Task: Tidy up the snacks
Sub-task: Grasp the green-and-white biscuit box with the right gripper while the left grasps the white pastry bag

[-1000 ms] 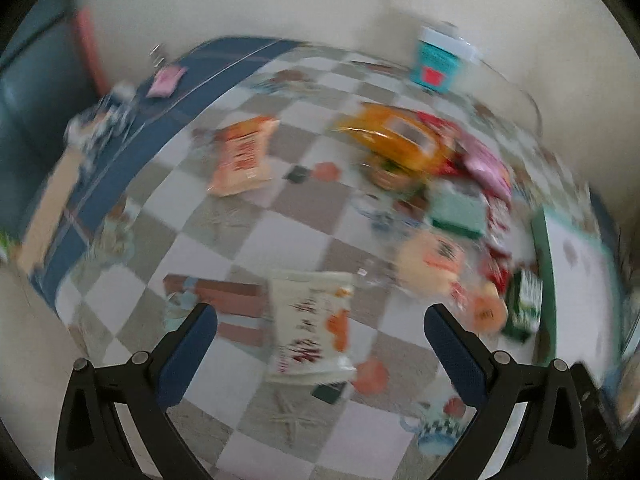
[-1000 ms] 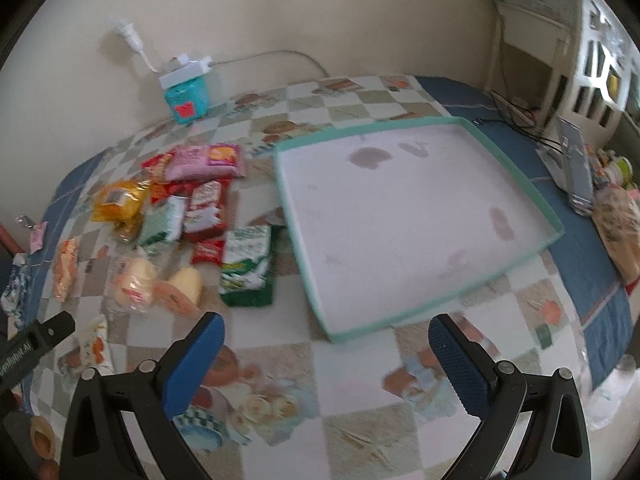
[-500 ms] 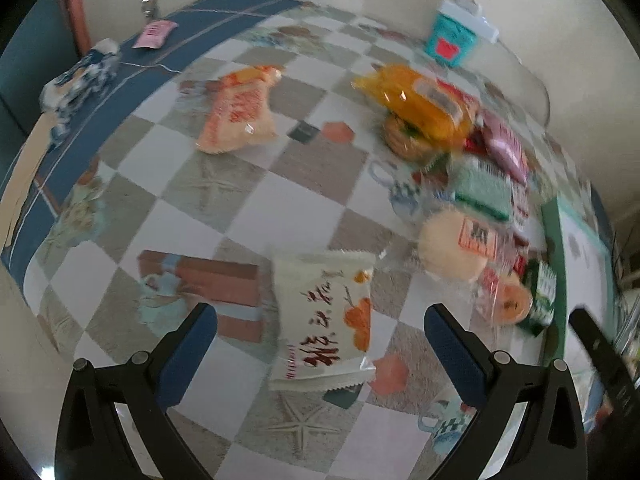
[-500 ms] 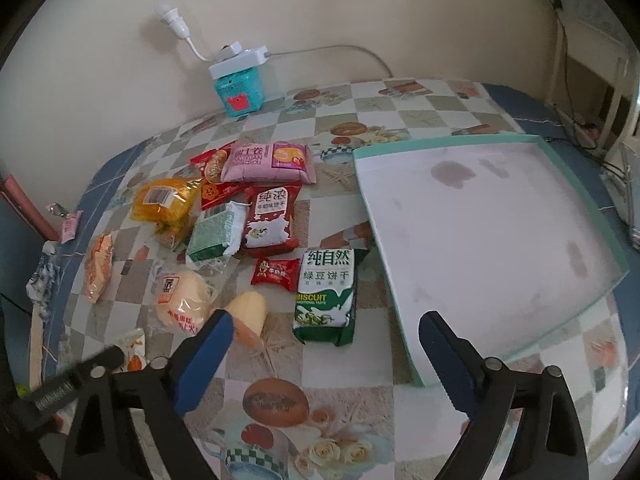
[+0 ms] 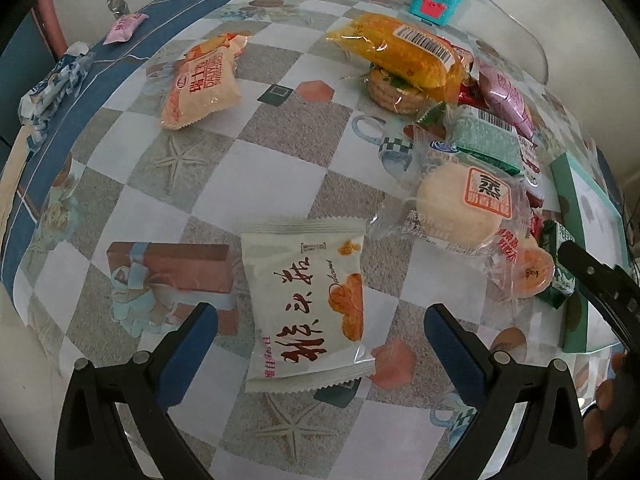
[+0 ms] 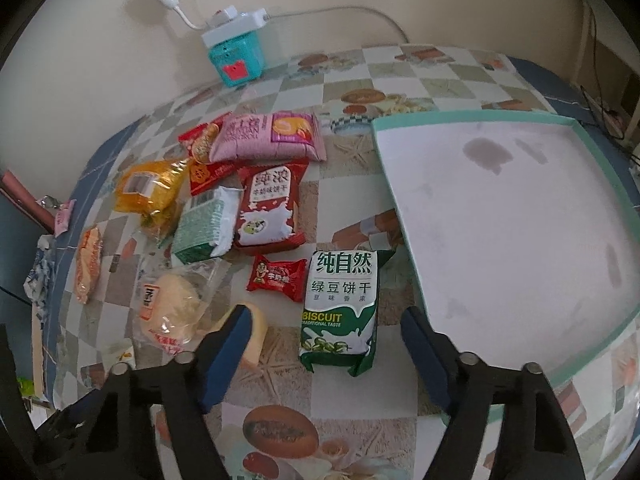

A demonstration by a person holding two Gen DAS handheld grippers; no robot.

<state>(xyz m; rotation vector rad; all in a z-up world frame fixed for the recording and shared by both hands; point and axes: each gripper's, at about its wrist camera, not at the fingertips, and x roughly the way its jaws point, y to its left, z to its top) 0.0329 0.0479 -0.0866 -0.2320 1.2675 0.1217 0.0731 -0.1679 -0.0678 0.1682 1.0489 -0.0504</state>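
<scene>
The left gripper (image 5: 320, 332) is spread wide and holds nothing, its blue pads either side of a white snack packet (image 5: 308, 304) that lies flat on the desk (image 5: 276, 168) between them. Ahead and to its right sits a clear-wrapped bun (image 5: 460, 208). The right gripper (image 6: 326, 344) also stands wide and empty, with a green biscuit pack (image 6: 340, 308) lying between its fingers. A small red candy packet (image 6: 276, 276) rests just ahead-left, and the teal-rimmed tray (image 6: 592, 356) lies just to its right.
</scene>
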